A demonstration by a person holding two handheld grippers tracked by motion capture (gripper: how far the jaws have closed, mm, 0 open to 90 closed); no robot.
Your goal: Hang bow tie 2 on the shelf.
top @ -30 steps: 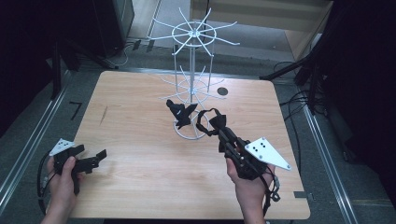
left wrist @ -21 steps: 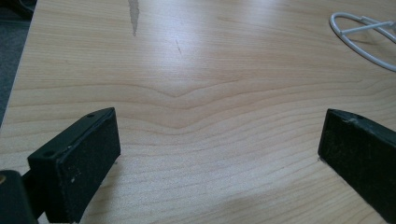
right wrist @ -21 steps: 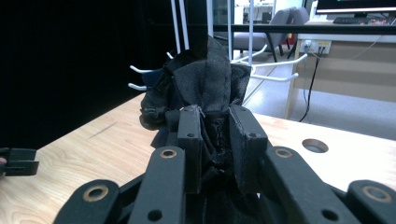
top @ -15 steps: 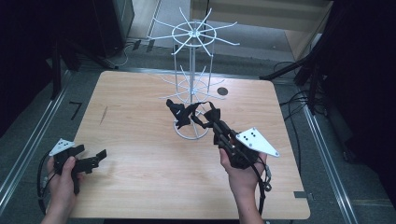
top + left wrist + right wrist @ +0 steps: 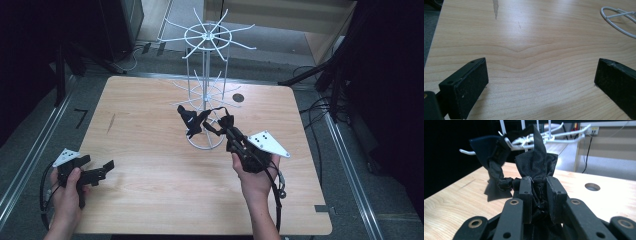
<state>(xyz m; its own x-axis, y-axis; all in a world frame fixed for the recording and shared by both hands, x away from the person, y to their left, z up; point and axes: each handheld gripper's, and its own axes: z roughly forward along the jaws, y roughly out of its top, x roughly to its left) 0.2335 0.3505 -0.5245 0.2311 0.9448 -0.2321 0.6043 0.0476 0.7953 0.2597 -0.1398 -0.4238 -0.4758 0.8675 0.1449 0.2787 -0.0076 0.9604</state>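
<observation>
Looking down from the high view, a white wire rack [image 5: 206,90] stands at the middle of the wooden worktop [image 5: 150,200], toward its far side. The right hand-held gripper [image 5: 224,126] reaches in over the rack's round base, its jaws clamped on a black cloth [image 5: 192,121]. The cloth stretches from the jaws leftward to a bunched end that hangs at a low arm of the rack; whether it is hooked there I cannot tell. A small dark hole [image 5: 238,98] sits in the worktop just behind the rack. The left hand-held gripper [image 5: 106,168] rests near the front left corner, well apart from the rack, with its jaws spread.

In the left gripper view, the two black jaws stand wide apart with only bare wood between them, and a curve of the rack's white base ring [image 5: 617,22] shows at the top right.

In the right gripper view, the jaws are pressed close together on a fold of the black cloth [image 5: 536,162], which rises in a peak above them. A twisted strand runs left to a second dark bunch near the rack's white arms [image 5: 524,142].
</observation>
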